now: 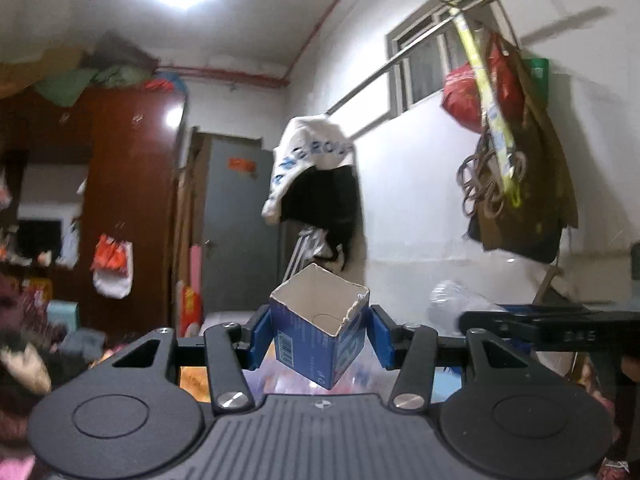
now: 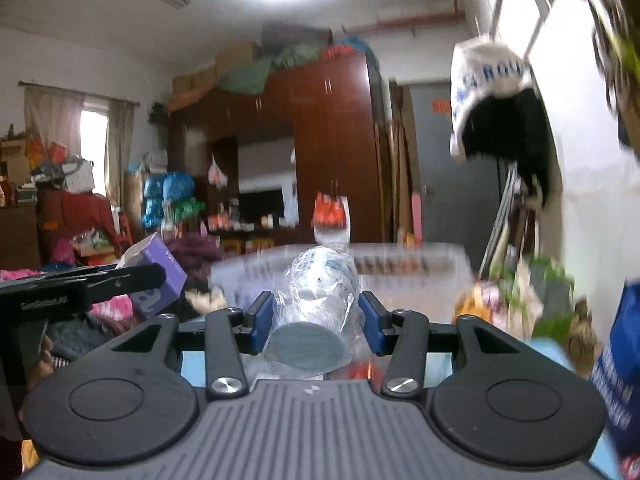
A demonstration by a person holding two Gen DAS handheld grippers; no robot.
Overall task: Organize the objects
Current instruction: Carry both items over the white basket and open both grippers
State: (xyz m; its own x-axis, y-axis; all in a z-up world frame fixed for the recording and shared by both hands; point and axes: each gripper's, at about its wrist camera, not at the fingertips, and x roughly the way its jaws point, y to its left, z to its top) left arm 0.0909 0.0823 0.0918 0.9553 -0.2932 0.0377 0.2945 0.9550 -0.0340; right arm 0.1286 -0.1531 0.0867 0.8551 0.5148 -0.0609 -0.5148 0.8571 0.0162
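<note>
Two handheld grippers are raised in a cluttered room, each clamped on its own thing. From the left wrist camera, the left gripper (image 1: 318, 338) holds a small blue carton (image 1: 320, 330) between its blue pads, which press on the carton's two sides; the carton sits tilted with one corner toward the camera, its torn top open and its pale inside showing. At the right edge of this view the other tool's black body reaches in, with a blurred clear plastic shape near it. On the far wall a white cap with blue lettering (image 1: 310, 160) hangs over a dark garment, and bags hang below a window at upper right. From the right wrist camera, the right gripper (image 2: 316, 322) is closed on a crumpled clear plastic bottle (image 2: 316, 304), grey base toward the camera and neck pointing away. Only this view shows the carton from outside, purple-blue at near left (image 2: 154, 280), behind the left tool. Farther off stand a dark red wardrobe (image 2: 332, 140) and a curtained window at far left.
</note>
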